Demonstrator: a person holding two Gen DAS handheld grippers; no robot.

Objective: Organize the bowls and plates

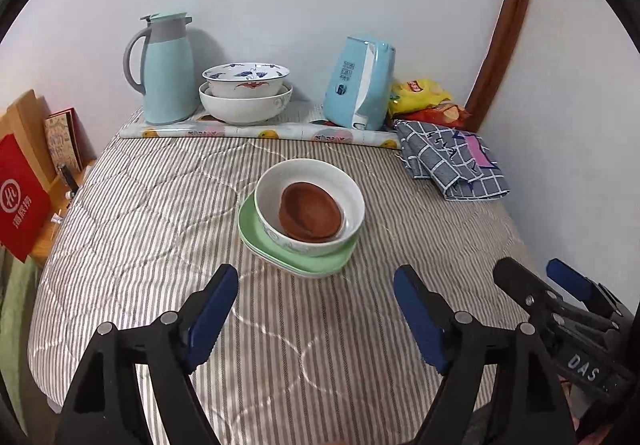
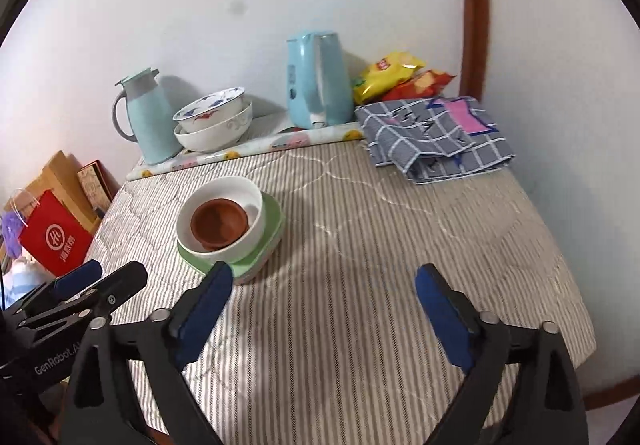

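Your fingers: left gripper (image 1: 316, 295) and right gripper (image 2: 324, 295) both spread wide, gripping nothing.
Tabletop (image 1: 160, 213): striped quilted cloth.
Stack at centre: brown clay bowl (image 1: 312, 211) inside glossy white bowl (image 1: 310, 205), on square green plates (image 1: 296, 253).
Back mat: two more nested bowls (image 1: 245, 93).

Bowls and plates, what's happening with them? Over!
Left gripper and right gripper both open, empty. Brown bowl sits in white bowl on green plates. Nothing in the way.
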